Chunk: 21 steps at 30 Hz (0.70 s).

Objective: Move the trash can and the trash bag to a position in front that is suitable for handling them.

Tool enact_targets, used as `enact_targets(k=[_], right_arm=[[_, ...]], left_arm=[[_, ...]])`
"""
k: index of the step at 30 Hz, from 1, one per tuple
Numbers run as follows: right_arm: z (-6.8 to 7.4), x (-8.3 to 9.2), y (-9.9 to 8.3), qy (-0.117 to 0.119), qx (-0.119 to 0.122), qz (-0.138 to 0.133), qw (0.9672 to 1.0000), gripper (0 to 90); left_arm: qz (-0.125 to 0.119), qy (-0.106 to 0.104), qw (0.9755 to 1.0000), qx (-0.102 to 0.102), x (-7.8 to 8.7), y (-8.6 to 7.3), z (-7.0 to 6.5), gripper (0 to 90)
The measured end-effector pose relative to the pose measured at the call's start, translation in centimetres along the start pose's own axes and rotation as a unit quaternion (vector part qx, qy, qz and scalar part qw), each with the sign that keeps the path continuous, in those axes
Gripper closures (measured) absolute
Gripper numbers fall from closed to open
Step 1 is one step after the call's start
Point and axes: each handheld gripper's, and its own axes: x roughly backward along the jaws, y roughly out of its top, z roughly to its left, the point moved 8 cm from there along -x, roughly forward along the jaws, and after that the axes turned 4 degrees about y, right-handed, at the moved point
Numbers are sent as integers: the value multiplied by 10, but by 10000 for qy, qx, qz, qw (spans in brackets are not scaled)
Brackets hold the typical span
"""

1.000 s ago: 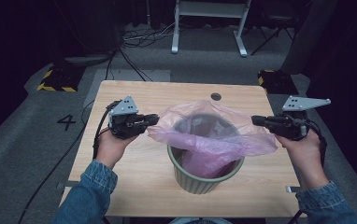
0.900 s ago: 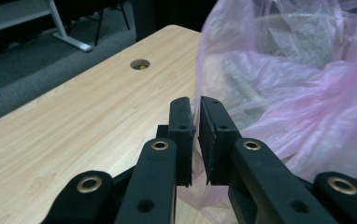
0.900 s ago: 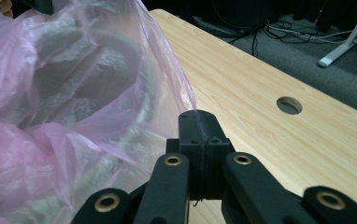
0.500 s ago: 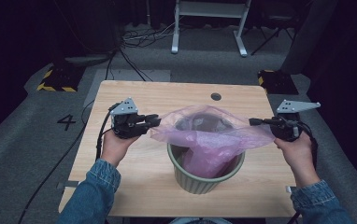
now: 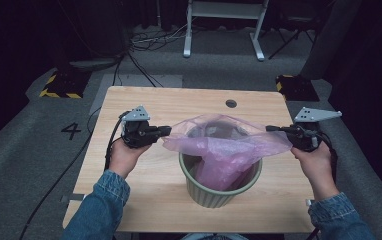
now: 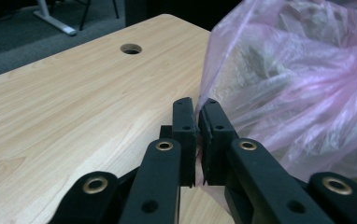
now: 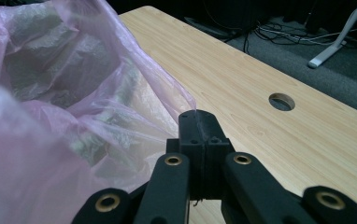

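A thin pink plastic bag (image 5: 224,145) hangs into a ribbed green bin (image 5: 219,192) on the wooden table (image 5: 179,100). Its mouth is stretched wide between my two grippers. At the bag's left edge my left gripper (image 5: 166,131) has just closed its jaws on the film. The left gripper view shows that gripper (image 6: 197,109) pinching the bag (image 6: 298,84). My right gripper (image 5: 270,128) is shut on the bag's right edge. In the right gripper view its tips (image 7: 200,119) are pressed together with the film of the bag (image 7: 64,84) caught between them.
A round cable hole (image 5: 231,104) sits near the table's far edge. Cables trail from both grippers off the table's sides. Beyond the table is grey floor with a white desk frame (image 5: 224,30) and black-and-yellow blocks (image 5: 59,85).
Both grippers have sunk a little, and the bag's mouth now lies lower and flatter over the bin, pulled tauter between them.
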Motion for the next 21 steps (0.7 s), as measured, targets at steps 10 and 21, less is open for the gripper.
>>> enact_targets(k=[10,21], right_arm=[[-9,-20,-37,49,-313,426,9986,900],[5,-21,-75,300,-487,450,9974,893]], left_arm=[[807,-190,9965,-127,-23,-30,-4,892],[445,-106,9989,39,-8,-45,-1,732]])
